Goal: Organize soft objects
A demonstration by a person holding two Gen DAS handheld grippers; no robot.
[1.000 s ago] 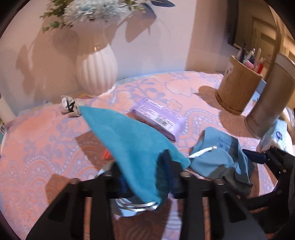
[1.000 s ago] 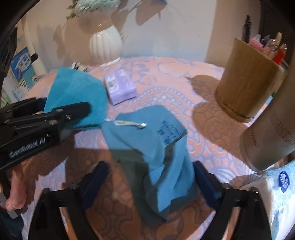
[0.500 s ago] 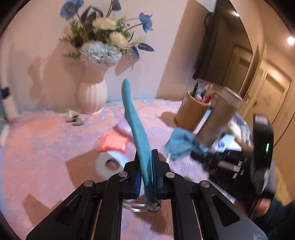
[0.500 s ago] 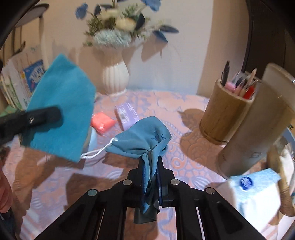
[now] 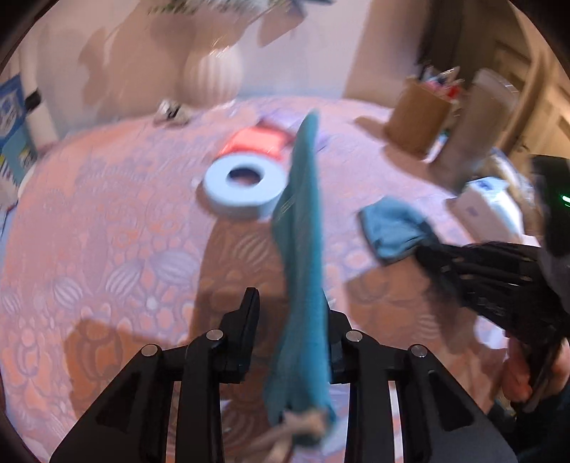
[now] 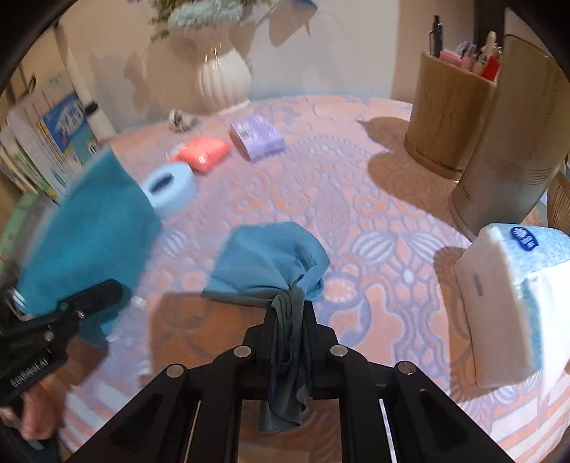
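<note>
Flower bouquet [image 6: 199, 10]: cut off by the top edge in both views. White vase [image 5: 212, 73]: smeared by motion blur in the left wrist view. Small object beside vase [image 6: 181, 119]: too blurred to identify, possibly crumpled wrapping. Books [image 6: 42, 142]: cropped at left edge. Tissue pack [image 6: 516, 302]: partly cut off at right.

matte black tongs [image 6: 288, 317], silver rivets on linkage arms, white lettering on side
</note>
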